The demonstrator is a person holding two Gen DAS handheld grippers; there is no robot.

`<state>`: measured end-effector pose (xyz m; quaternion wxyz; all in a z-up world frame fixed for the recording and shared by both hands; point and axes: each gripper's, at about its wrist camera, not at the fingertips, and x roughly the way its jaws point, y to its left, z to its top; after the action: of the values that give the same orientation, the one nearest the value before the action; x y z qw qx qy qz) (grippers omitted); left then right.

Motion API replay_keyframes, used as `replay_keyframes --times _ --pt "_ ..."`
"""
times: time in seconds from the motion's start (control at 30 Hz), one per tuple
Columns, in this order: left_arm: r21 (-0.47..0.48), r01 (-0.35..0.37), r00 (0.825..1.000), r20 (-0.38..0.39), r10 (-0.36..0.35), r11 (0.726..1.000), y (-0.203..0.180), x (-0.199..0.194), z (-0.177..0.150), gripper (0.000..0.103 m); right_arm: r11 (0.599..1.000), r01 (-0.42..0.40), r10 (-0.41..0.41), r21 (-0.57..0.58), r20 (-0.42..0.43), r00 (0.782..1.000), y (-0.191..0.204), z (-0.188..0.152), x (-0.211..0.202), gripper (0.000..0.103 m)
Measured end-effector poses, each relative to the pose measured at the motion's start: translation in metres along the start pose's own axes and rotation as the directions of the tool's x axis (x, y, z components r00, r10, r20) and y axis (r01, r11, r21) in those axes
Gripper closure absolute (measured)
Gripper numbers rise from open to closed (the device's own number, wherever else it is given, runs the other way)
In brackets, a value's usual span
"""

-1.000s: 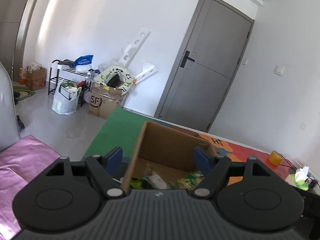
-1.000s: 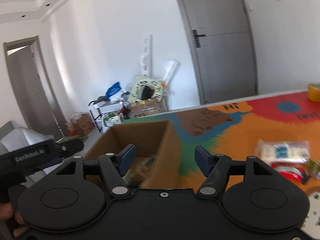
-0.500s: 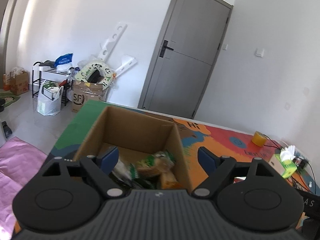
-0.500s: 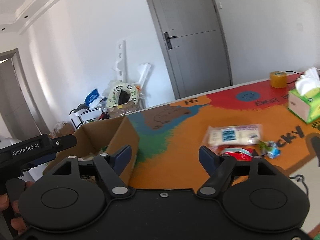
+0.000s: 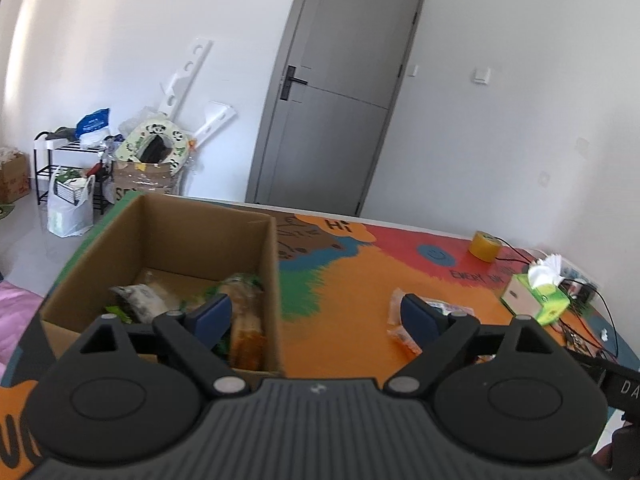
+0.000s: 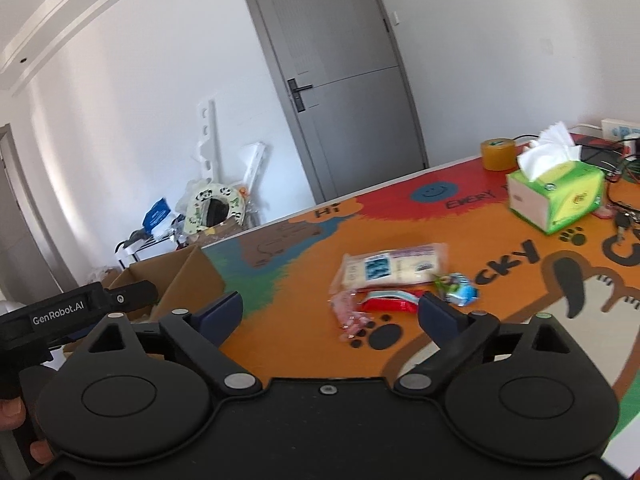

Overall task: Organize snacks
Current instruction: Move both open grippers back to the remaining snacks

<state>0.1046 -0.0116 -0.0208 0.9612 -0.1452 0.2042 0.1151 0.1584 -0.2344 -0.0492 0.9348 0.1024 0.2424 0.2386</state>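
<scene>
Beside the cardboard box, both hand-held grippers, left and right, have swung toward the loose snack packets, jaws just spread wide and empty, ready for another pick.

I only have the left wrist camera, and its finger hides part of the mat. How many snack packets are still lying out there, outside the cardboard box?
Observer: Four, in one cluster on the mat: a long white packet, a red packet, a pink see-through packet and a small blue-green packet.
Operator: Is the right gripper holding any of them?
Observer: No. The right gripper has just been opening its jaws and nothing is gripped between them. The packets lie on the mat ahead of it.
</scene>
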Motion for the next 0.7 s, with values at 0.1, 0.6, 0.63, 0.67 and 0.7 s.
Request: replay_keyframes --times 0.1,0.6,0.63,0.67,0.7 --pt "0.011 0.013 1.000 -0.008 -0.013 1.000 -0.010 0.004 -0.003 0.012 1.000 0.009 -0.009 0.012 0.005 1.000 -0.010 -0.001 -0.003 0.002" --pt "0.030 0.075 0.997 -0.039 -0.074 0.997 -0.042 0.023 -0.015 0.012 0.995 0.048 -0.049 0.083 0.003 0.999 -0.054 -0.009 -0.002 0.000" --pt "0.030 0.077 0.996 -0.044 -0.076 0.997 -0.044 0.025 -0.016 0.012 0.995 0.051 -0.051 0.088 -0.001 0.999 -0.057 -0.010 -0.001 0.000" --pt "0.031 0.078 0.996 -0.049 -0.077 0.996 -0.045 0.027 -0.016 0.012 0.994 0.052 -0.052 0.093 -0.006 0.999 -0.059 -0.010 0.001 0.000" --pt "0.032 0.079 0.996 -0.052 -0.078 0.996 -0.046 0.029 -0.017 0.012 0.994 0.052 -0.051 0.094 -0.009 0.999 -0.061 -0.011 0.002 0.000"
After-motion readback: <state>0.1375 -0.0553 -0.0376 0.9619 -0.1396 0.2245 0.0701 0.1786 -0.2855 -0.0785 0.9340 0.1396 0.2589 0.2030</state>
